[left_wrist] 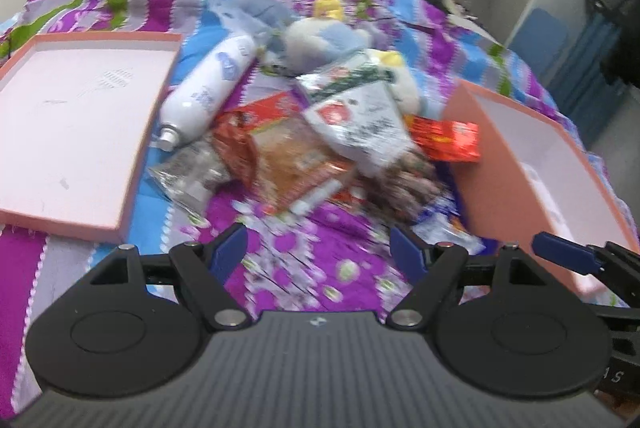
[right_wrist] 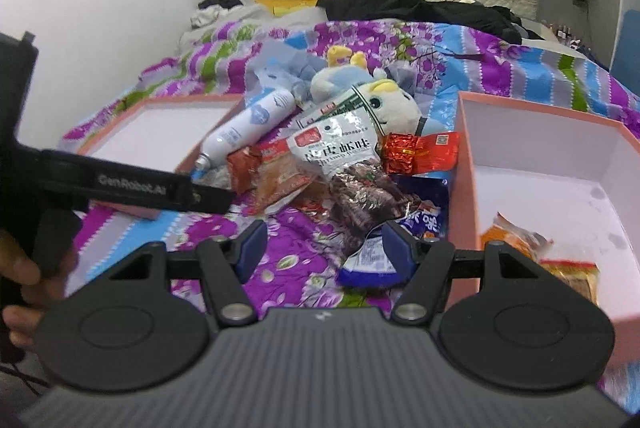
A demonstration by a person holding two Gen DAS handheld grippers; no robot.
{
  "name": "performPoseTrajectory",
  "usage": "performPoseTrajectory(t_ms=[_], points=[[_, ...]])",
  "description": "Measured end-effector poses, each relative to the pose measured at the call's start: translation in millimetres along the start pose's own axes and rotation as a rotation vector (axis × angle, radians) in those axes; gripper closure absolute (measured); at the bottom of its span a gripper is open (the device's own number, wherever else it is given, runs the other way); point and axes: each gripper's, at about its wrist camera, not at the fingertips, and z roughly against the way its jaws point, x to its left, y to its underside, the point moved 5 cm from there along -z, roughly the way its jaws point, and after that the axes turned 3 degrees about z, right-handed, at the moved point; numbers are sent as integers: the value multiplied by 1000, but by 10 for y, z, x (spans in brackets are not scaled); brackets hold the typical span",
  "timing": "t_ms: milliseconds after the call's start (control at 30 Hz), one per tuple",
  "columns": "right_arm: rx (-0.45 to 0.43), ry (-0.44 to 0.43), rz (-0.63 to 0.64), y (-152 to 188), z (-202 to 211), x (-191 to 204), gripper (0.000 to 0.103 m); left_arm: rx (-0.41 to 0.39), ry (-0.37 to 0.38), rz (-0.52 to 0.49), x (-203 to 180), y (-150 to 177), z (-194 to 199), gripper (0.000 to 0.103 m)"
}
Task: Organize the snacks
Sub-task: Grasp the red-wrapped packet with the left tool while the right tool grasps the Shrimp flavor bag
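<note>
A heap of snack packets lies on the flowered bedspread between two pink boxes: an orange-red packet [left_wrist: 280,147] [right_wrist: 276,171], a white packet of dark snacks [left_wrist: 360,123] [right_wrist: 348,163], a red foil packet [left_wrist: 448,139] [right_wrist: 420,151] and a blue packet [right_wrist: 400,240]. My left gripper [left_wrist: 320,252] is open and empty, just short of the heap. My right gripper [right_wrist: 324,248] is open and empty, its right finger beside the blue packet. The right pink box [right_wrist: 520,147] [left_wrist: 520,147] holds an orange snack packet [right_wrist: 516,240].
The left pink box [left_wrist: 80,107] [right_wrist: 160,123] is shallow with a white floor. A white spray bottle [left_wrist: 208,87] [right_wrist: 244,127] and a plush toy [left_wrist: 340,43] [right_wrist: 384,95] lie in the heap. Black clothes [right_wrist: 408,3] lie by the headboard. The other gripper's arm [right_wrist: 132,183] crosses the left.
</note>
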Motion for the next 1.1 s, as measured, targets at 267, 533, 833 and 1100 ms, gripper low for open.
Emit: performPoseTrajectory(t_ms=[267,533,833,1100], points=[[31,27,53,-148,-683,-70,37,-8,-57,24,345,-232,-599,21],[83,85,104,-196,-1222,-139,37,-13,-89,17,496,-420,-1067,21],[92,118,165,-200,-1569,-132,19,-33,-136,-14,622,-510,-1373,23],[115,141,210,-154,-1666,-98,33,-77,-170,-54,641,-538,-1364,49]])
